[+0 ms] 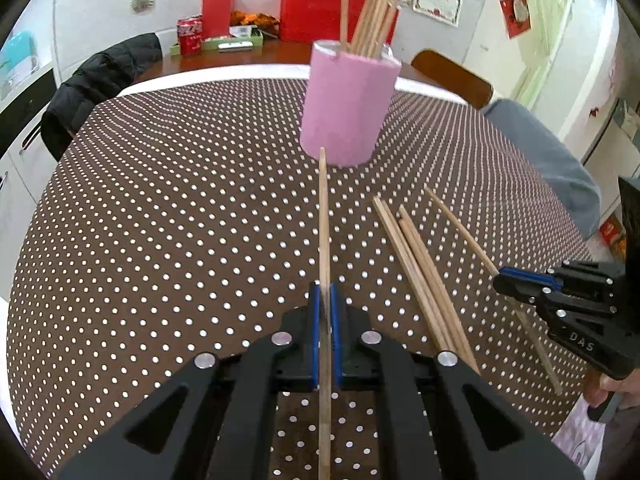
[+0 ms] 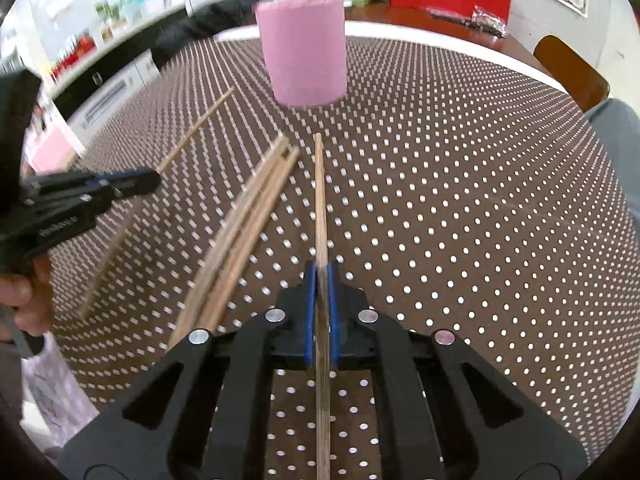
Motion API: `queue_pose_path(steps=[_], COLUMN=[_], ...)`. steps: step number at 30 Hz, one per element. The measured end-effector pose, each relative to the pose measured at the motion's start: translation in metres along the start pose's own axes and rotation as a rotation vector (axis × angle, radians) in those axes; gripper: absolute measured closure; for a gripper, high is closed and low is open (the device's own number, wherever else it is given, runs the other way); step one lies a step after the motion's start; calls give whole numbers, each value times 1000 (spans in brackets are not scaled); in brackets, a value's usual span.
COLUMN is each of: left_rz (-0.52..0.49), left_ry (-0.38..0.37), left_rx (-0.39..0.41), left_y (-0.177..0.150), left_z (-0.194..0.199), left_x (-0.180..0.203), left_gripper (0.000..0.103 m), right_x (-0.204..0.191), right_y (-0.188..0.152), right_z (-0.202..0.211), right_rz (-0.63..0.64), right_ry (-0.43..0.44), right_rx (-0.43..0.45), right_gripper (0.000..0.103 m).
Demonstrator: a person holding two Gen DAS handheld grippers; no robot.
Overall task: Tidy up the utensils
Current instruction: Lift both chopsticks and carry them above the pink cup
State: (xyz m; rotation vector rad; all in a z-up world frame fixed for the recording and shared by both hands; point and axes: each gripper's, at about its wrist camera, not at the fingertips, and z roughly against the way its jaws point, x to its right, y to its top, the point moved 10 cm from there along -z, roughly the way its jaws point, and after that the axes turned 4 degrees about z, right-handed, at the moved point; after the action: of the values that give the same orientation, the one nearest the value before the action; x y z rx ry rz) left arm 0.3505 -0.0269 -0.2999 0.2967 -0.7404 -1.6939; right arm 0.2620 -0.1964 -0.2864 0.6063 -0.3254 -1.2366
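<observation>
Gripping one wooden chopstick each, the two claws hovered over a brown polka-dot table (image 1: 160,200). The left gripper (image 1: 325,300) had its blue pads pressed shut on a chopstick (image 1: 324,220) that ran straight ahead of it toward a pink holder (image 1: 344,108), already stocked with upright sticks. The right gripper (image 2: 322,280) was likewise clamped on its own chopstick (image 2: 320,200), the same holder (image 2: 304,52) standing ahead of it and slightly left. Between the claws lay a loose bundle of chopsticks (image 1: 420,276) flat on the cloth. Such sticks looked light, stiff and smooth, likely to pivot or slip if pinched near an end; a hold nearer the middle seemed steadier. The sticks already crowding the holder could block a new one going in.
</observation>
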Motion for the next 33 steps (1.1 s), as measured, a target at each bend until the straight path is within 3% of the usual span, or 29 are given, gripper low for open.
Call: queue_pose_path(steps=[7, 11, 25, 33], left_rz=[33, 24, 7, -2], left_ry=[-21, -31, -72, -118], left_rx=[157, 218, 317, 430], left_y=[26, 47, 89, 148], left_z=[46, 61, 81, 113], left_x=[0, 11, 31, 38], left_gripper=[98, 98, 98, 98], right_x=[8, 13, 19, 19], right_y=[32, 53, 108, 174], right_z=[39, 58, 80, 108], right_rz=[-85, -90, -83, -69], right_ry=[132, 152, 174, 174], right_rx=[210, 306, 433, 549], right_gripper=[98, 98, 98, 98])
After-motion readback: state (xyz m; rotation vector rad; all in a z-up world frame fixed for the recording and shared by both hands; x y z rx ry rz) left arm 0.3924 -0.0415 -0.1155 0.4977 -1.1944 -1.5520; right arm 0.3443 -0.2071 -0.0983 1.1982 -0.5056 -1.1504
